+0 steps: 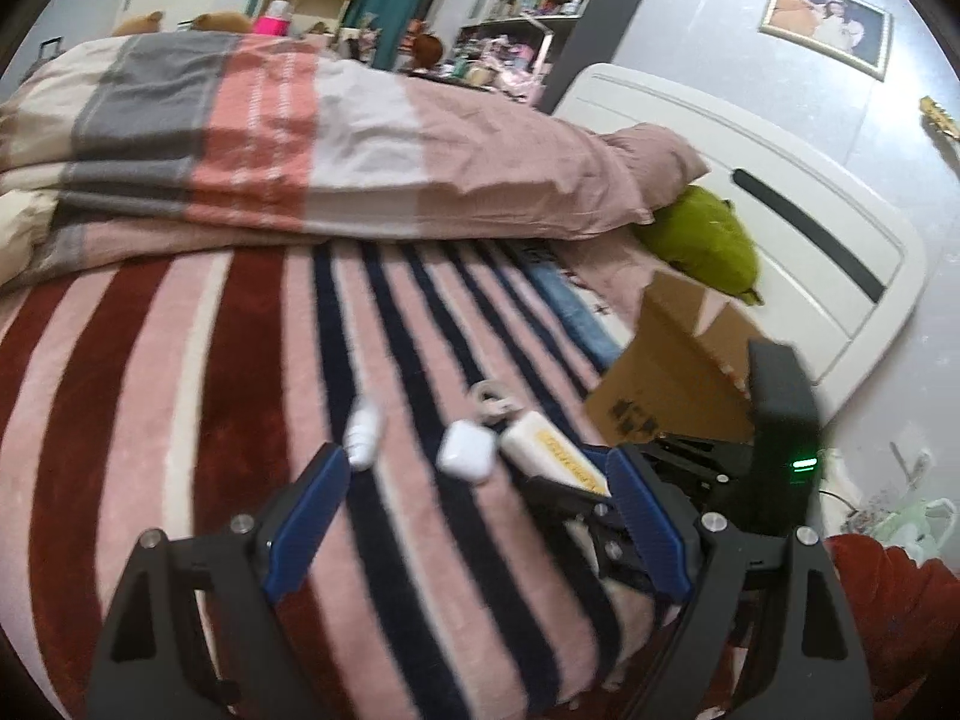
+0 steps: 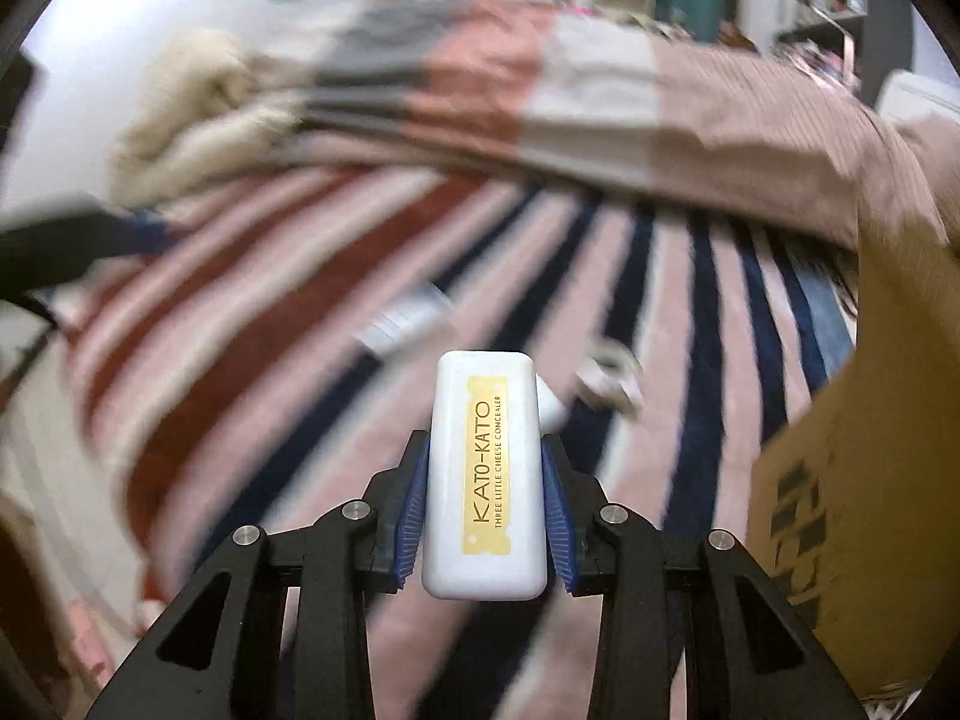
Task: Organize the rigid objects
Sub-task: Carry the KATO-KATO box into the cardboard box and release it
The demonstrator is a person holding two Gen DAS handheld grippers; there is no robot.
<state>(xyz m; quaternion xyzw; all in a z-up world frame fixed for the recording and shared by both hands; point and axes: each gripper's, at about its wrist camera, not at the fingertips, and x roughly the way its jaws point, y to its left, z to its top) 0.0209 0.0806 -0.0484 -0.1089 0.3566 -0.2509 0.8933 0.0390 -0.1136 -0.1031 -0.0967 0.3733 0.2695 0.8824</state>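
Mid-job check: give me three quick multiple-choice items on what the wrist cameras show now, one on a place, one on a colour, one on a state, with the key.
1. Where is the cardboard box relative to the small white items on the striped blanket in the left wrist view?
A. To their right
B. To their left
C. On top of them

2. What colour is the label on the white concealer case?
A. Green
B. Gold
C. Red

3. How does the right gripper stand?
A. Wide open, empty
B. Shut on nothing
C. Shut on the case

Key: 1 A, the box sits right of the earbud case. 2 B, gold strip with dark lettering. 3 C, both blue pads press its sides.
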